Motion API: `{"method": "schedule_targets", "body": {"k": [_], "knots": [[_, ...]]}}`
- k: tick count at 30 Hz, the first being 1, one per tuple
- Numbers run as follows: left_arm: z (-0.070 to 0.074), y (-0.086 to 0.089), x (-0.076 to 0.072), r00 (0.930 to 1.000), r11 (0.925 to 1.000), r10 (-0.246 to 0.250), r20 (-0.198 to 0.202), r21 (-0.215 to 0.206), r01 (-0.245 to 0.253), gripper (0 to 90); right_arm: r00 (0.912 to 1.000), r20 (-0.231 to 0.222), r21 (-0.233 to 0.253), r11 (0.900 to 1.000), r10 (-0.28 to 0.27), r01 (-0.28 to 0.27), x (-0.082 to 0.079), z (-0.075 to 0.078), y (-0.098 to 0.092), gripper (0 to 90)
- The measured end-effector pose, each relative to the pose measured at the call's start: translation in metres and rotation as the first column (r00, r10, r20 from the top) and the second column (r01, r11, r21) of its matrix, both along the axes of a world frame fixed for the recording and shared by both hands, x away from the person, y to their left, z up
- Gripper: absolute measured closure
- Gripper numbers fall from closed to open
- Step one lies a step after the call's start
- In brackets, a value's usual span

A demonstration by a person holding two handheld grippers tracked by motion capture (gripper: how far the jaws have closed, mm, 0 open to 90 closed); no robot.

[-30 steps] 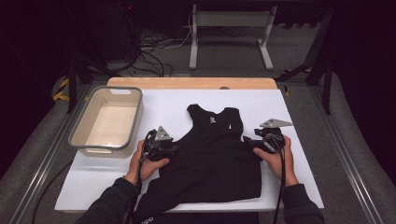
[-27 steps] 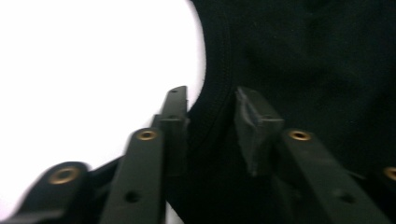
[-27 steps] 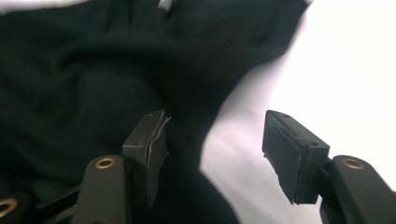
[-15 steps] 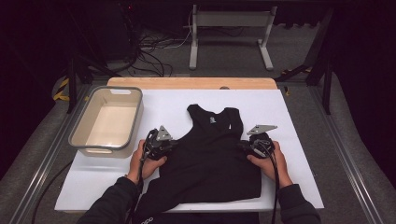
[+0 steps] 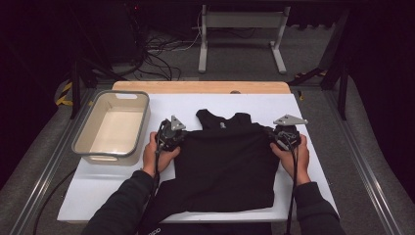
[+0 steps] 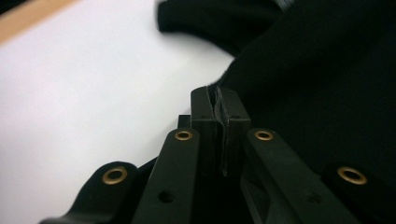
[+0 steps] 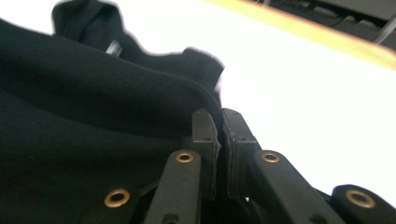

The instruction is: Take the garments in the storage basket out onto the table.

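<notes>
Far left, near the table's left edge: an empty beige rectangular plastic tub (image 5: 111,128), well apart from the work.

Left gripper (image 5: 171,136) sits at the left edge of the black sleeveless fabric top (image 5: 225,169). In the left gripper view its jaws stand pressed together with a thin fold of black cloth (image 6: 327,93) caught between them. Holding the garment's left side, near the armhole.

The top lies at the middle of the white table sheet (image 5: 313,161), neck and straps toward the far edge, hem toward the near edge. The lower left corner trails off toward the near edge, under the person's left forearm (image 5: 128,200).

Right gripper (image 5: 285,137) is at the garment's right edge, level with the left one. In the right gripper view the jaws are closed to a narrow slit, a rim of black fabric (image 7: 93,116) pinched in it.

Judgement: the step in hand looks like a fold or lift of the top's upper part, both sides gripped.

To do it well:
- move both hands together, at equal height, so the cloth stays taut between them
- keep the pinch firm; the grip is only on a thin edge and may slip
- lay the fold square to the hem
- mind the trailing lower left corner, which may drag
</notes>
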State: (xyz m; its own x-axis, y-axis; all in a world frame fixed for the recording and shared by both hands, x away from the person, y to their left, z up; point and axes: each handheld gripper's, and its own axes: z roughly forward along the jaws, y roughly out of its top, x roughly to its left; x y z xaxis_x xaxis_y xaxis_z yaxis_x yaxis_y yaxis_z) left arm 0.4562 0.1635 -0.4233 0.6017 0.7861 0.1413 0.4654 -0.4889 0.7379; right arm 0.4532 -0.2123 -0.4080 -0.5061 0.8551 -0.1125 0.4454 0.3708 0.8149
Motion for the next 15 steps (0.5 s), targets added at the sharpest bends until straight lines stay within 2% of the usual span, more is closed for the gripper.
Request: {"method": "schedule_targets", "body": {"k": [3,5,7,8,10,12,13,15], "knots": [[0.013,0.002,0.017,0.9991,0.9993,0.033,0.026,0.016,-0.033,87.2,0.9993,0.033,-0.005,1.0,-0.019,0.019,0.013,0.008,0.003,84.8],[0.02,0.004,0.029,0.9984,0.9987,0.05,0.024,0.003,-0.051,87.1,0.9981,0.054,-0.005,1.0,-0.028,0.028,0.02,0.013,0.006,84.7],[0.026,0.006,0.039,0.9965,0.9971,0.067,0.05,0.031,-0.069,87.1,0.9963,0.077,-0.011,0.999,-0.037,0.038,0.027,0.016,0.01,84.7],[0.026,0.006,0.039,0.9965,0.9971,0.067,0.05,0.031,-0.069,87.1,0.9956,0.086,-0.012,0.999,-0.038,0.04,0.031,0.017,0.012,84.7],[0.032,0.008,0.05,0.9943,0.9949,0.095,0.048,0.03,-0.097,87.1,0.993,0.108,-0.007,0.999,-0.048,0.049,0.036,0.018,0.015,84.6],[0.033,0.009,0.053,0.9938,0.9949,0.1,0.048,0.009,-0.1,86.9,0.9914,0.121,0.006,0.999,-0.05,0.05,0.039,0.017,0.02,83.8],[0.033,0.008,0.054,0.9938,0.9949,0.1,0.047,0.008,-0.101,86.4,0.9925,0.115,0.003,0.999,-0.043,0.043,0.041,0.016,0.022,81.1],[0.032,0.007,0.053,0.9929,0.994,0.109,0.047,0.001,-0.11,83.7,0.9916,0.12,-0.01,0.999,-0.048,0.05,0.043,0.014,0.026,68.3]]}}
